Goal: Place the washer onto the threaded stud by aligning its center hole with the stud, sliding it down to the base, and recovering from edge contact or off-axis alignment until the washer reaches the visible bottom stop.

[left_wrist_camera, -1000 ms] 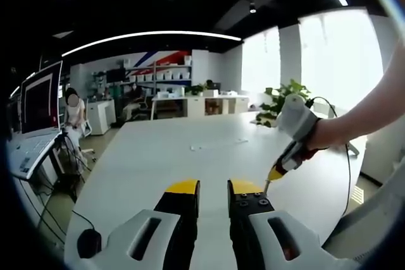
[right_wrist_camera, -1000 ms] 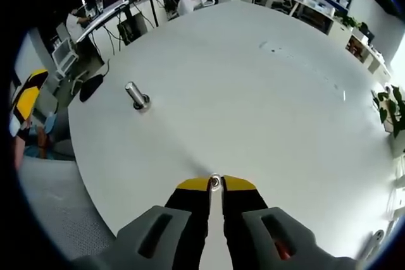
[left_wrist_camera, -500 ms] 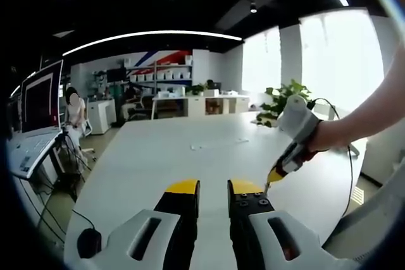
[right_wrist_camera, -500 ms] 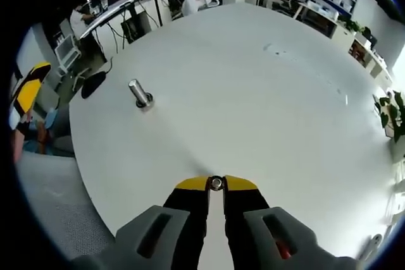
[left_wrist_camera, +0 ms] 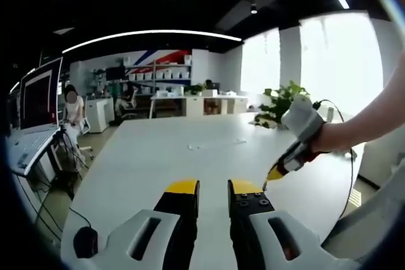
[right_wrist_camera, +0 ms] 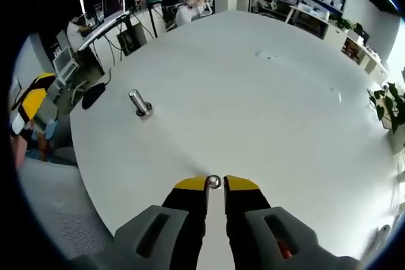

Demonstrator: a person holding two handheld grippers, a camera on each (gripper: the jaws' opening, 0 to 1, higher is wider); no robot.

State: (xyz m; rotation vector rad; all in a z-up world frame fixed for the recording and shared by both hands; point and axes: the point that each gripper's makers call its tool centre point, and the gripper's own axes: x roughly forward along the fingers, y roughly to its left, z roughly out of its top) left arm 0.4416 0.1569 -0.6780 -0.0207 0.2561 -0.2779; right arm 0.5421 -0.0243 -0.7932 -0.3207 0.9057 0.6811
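pinched edge-on in the right gripper [right_wrist_camera: 215, 183], the small silver metal washer [right_wrist_camera: 214, 182] could snag the distant upright steel threaded stud [right_wrist_camera: 138, 102] off-axis; left gripper [left_wrist_camera: 214, 188] slightly spread, empty.

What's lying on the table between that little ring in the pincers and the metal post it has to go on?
Nothing visible. The right gripper pinches the washer, and only bare white table lies between it and the threaded stud.

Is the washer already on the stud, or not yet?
Not yet. The right claw grips the washer; the stud stands bare, apart.
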